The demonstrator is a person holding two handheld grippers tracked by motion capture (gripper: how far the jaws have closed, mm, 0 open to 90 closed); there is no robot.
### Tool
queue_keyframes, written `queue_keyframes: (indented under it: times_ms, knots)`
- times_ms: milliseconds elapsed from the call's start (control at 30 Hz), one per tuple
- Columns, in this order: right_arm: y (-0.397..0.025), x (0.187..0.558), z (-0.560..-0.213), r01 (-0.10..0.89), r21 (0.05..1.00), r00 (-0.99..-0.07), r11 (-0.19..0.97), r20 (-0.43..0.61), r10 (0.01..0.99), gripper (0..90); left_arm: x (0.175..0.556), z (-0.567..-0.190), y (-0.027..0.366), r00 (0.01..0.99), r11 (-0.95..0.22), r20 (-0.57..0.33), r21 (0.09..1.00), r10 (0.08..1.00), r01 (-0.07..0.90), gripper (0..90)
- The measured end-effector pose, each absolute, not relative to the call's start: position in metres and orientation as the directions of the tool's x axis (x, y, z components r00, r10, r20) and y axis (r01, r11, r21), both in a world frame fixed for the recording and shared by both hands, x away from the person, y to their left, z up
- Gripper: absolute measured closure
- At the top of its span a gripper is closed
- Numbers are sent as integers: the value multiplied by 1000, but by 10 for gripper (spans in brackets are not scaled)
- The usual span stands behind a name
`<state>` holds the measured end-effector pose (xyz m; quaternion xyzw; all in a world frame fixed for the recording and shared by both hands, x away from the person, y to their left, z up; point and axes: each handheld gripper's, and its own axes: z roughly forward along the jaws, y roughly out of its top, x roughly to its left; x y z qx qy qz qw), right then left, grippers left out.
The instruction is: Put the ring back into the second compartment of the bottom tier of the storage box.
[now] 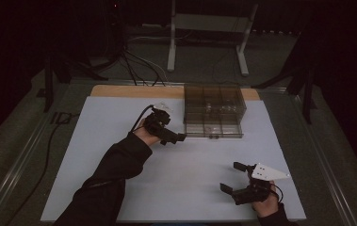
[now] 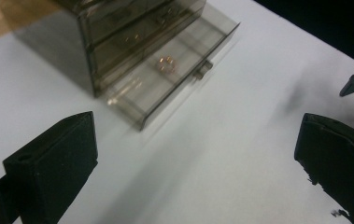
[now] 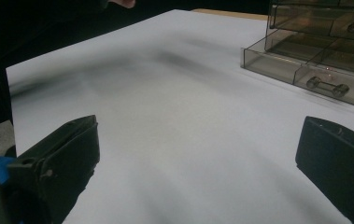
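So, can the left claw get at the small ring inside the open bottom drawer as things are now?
Probably yes. The left claw is open and beside the drawer unit. The bottom drawer is pulled out, so the ring lies uncovered from above, and nothing stands between them.

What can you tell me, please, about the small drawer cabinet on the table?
The drawer cabinet is a small box of smoky, see-through plastic with several rows of drawers. It stands upright at the far middle of the white table top. Its bottom drawer is pulled out, with a small handle in front and a gold-coloured ring inside. The left gripper hovers near its front-left corner; contact is unclear.
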<state>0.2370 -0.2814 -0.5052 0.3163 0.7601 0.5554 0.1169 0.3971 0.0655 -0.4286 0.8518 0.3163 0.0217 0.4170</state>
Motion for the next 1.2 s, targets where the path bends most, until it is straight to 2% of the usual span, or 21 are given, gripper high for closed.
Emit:
queue_keyframes:
  times_ms: [433, 500, 600, 867, 1200]
  knots:
    - [-281, 237, -505, 351, 919, -770, 182, 172, 614, 0, 377, -447, 103, 769, -429, -213, 726, 603, 538, 6]
    - [-281, 237, -506, 354, 916, -771, 187, 172, 613, 0, 373, -452, 113, 769, -399, -260, 733, 584, 551, 6]
    - [-281, 237, -505, 354, 917, -771, 184, 174, 613, 0, 370, -455, 119, 768, -385, -278, 737, 577, 556, 6]
    - [-281, 237, -506, 355, 916, -770, 185, 174, 614, 0, 356, -467, 140, 744, -376, -268, 729, 612, 572, 6]
    - [-282, 238, -506, 356, 917, -767, 179, 177, 617, 0, 342, -486, 175, 706, -335, -299, 719, 642, 609, 6]
